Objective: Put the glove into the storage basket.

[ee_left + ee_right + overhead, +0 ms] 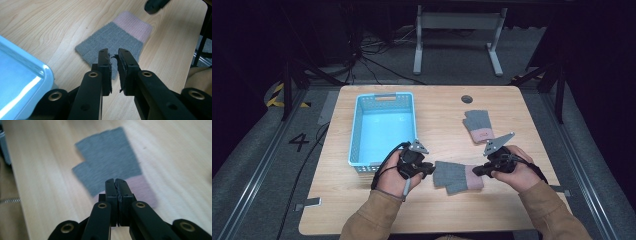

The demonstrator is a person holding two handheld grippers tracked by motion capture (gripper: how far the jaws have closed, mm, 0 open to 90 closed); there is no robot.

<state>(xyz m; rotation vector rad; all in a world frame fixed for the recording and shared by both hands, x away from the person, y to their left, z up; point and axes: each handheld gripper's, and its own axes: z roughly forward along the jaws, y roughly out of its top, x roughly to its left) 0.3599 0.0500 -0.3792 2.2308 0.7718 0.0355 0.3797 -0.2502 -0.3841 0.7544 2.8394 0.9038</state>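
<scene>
A grey knit glove (pixel 457 176) with a pink cuff lies flat on the wooden table (pixel 437 107) near its front edge, between my two grippers. My left gripper (pixel 430 170) sits at the glove's finger end. In the left gripper view its jaws (pixel 113 53) stand a narrow gap apart with nothing between them, just above the grey edge of the glove (pixel 117 35). My right gripper (pixel 477 171) hovers at the cuff end. Its jaws (pixel 116 181) are shut together over the pink cuff, and the glove (pixel 107 157) lies flat beyond them. A second, matching glove (pixel 478 126) lies farther back on the right.
A light blue plastic basket (pixel 355 131) stands at the left of the table, right behind my left hand; its corner (pixel 47 72) shows close to the left gripper. A round cable hole (pixel 467 99) sits near the far edge. A white desk frame (pixel 457 35) stands on the floor beyond.
</scene>
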